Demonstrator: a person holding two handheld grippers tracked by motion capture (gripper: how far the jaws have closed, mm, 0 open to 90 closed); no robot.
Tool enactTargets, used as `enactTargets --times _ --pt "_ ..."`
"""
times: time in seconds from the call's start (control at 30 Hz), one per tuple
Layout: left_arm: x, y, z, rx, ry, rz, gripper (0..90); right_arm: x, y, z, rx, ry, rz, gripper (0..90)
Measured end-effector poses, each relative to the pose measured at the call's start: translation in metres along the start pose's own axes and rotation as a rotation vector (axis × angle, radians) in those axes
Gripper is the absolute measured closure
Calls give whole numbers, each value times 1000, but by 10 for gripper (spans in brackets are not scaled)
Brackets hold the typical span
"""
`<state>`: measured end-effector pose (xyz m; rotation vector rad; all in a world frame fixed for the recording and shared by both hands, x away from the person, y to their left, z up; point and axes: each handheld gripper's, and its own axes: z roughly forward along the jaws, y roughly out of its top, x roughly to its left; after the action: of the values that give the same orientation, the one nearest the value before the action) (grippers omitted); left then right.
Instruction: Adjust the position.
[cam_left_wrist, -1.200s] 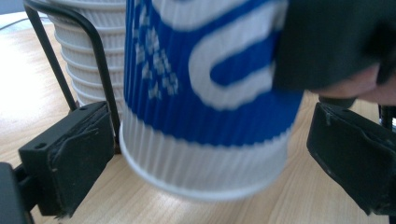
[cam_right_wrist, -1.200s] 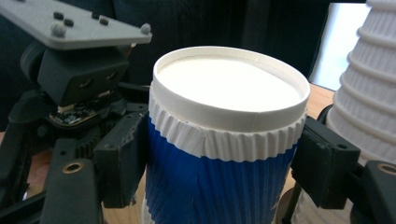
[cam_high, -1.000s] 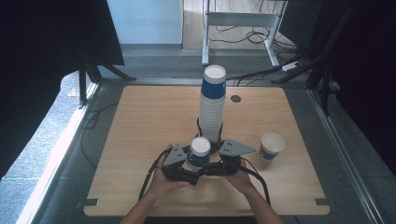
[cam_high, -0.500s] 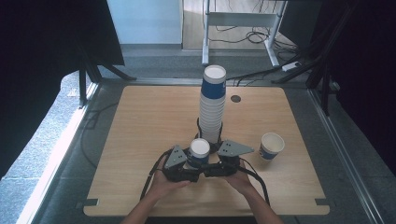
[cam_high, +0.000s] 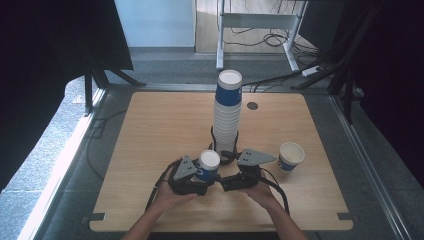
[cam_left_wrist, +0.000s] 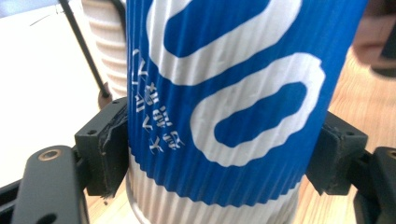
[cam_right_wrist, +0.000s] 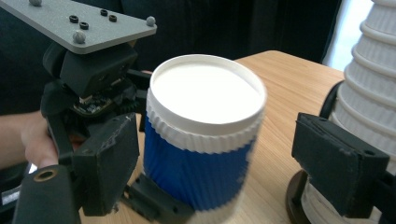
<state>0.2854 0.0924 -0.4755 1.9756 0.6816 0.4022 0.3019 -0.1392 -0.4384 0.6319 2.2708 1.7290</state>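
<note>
A blue-and-white ribbed paper cup (cam_high: 208, 163) stands upright near the table's front, between the two grippers. My left gripper (cam_high: 202, 177) is shut on it, and in the left gripper view both pads press the cup's (cam_left_wrist: 224, 70) sides. My right gripper (cam_high: 218, 178) reaches in from the right. Its jaws have just been opening and now stand open around the same cup (cam_right_wrist: 205, 135), the right pad well clear of it. Beyond the cup sits the grey plate (cam_right_wrist: 84, 23) of the left gripper.
A tall stack of cups (cam_high: 227, 112) rises on a black holder just behind the grippers, close to the right gripper's jaw (cam_right_wrist: 369, 93). A single cup (cam_high: 291, 156) stands at the right. The wooden table (cam_high: 150, 130) has a small hole (cam_high: 252, 106) at the back.
The cup and the left gripper have shifted slightly toward the near left. The right hand has stayed where it was.
</note>
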Motion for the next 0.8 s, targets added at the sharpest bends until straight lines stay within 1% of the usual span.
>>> enactTargets --times 0.03,0.07,0.1,0.13,0.17,0.27,0.37,0.6,0.73,0.8 --pt "1 0 -1 14 3 9 200 -1 0 -1 5 1 2 153" --pt "1 0 -1 14 3 9 200 -1 -1 -2 9 2 4 152" --pt "3 0 -3 38 4 25 199 -1 -1 -2 12 3 6 152" --pt "3 0 -3 38 4 25 199 -1 -1 -3 16 4 6 152" --pt "3 0 -4 61 6 42 199 -1 -2 -3 19 8 7 152" --pt "2 2 -4 86 12 69 200 0 -3 -1 25 17 9 152" --pt "1 4 -4 99 13 86 200 1 -4 2 30 28 12 152" --pt "-2 7 -2 112 13 106 199 3 -4 5 29 40 14 153" --pt "-5 9 2 130 7 121 198 4 -4 7 40 51 12 154" --pt "-7 10 5 143 7 143 198 3 -5 8 42 54 12 156"
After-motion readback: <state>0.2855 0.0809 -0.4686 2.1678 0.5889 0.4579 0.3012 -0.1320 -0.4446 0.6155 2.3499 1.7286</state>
